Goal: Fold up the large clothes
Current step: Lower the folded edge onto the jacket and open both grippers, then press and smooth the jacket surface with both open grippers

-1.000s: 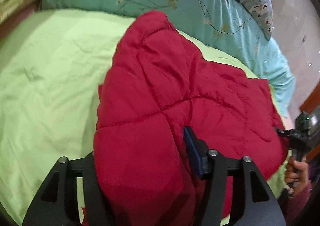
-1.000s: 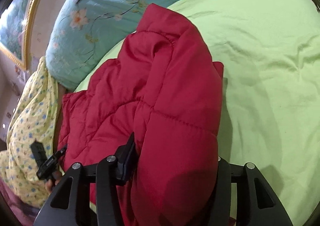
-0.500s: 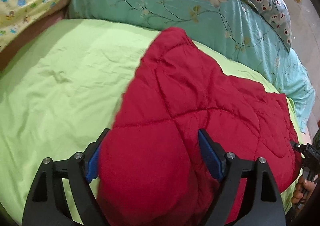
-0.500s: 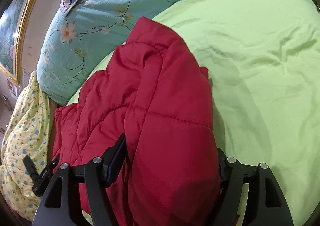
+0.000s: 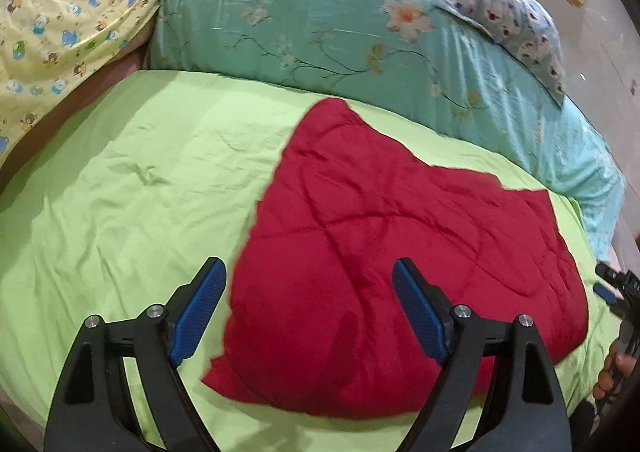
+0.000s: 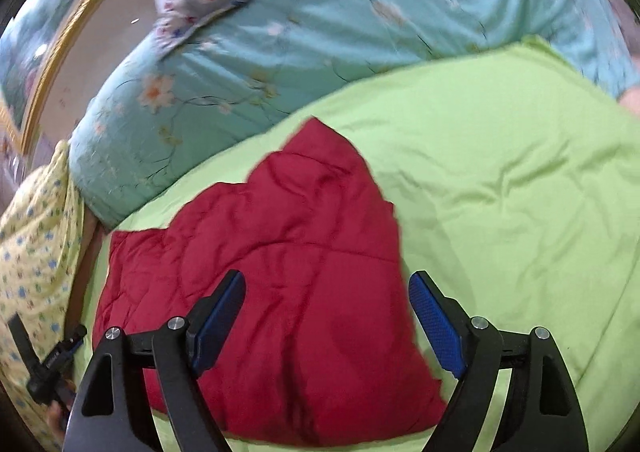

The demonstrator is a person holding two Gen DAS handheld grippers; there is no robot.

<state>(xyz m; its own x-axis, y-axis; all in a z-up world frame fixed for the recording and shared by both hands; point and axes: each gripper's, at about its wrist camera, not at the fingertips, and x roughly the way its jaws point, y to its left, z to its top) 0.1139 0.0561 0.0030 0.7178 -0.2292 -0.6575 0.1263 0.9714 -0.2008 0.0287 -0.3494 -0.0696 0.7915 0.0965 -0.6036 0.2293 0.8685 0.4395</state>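
Observation:
A red quilted jacket (image 5: 400, 236) lies folded on the green bedsheet (image 5: 120, 191); it also shows in the right wrist view (image 6: 288, 292) on the sheet (image 6: 500, 191). My left gripper (image 5: 308, 304) is open and empty, raised above the jacket's near edge. My right gripper (image 6: 328, 316) is open and empty too, above the jacket's near end. The other gripper shows at the right edge of the left wrist view (image 5: 620, 292) and at the lower left of the right wrist view (image 6: 44, 360).
A teal floral duvet (image 5: 340, 23) lies bunched along the head of the bed. A patterned pillow (image 5: 508, 7) rests on it. A yellow printed blanket (image 5: 60, 11) lies at the far left. A gold picture frame (image 6: 68, 35) hangs on the wall.
Both grippers have opened and let go of the red jacket, then pulled back and up. The jacket now lies flat on the sheet.

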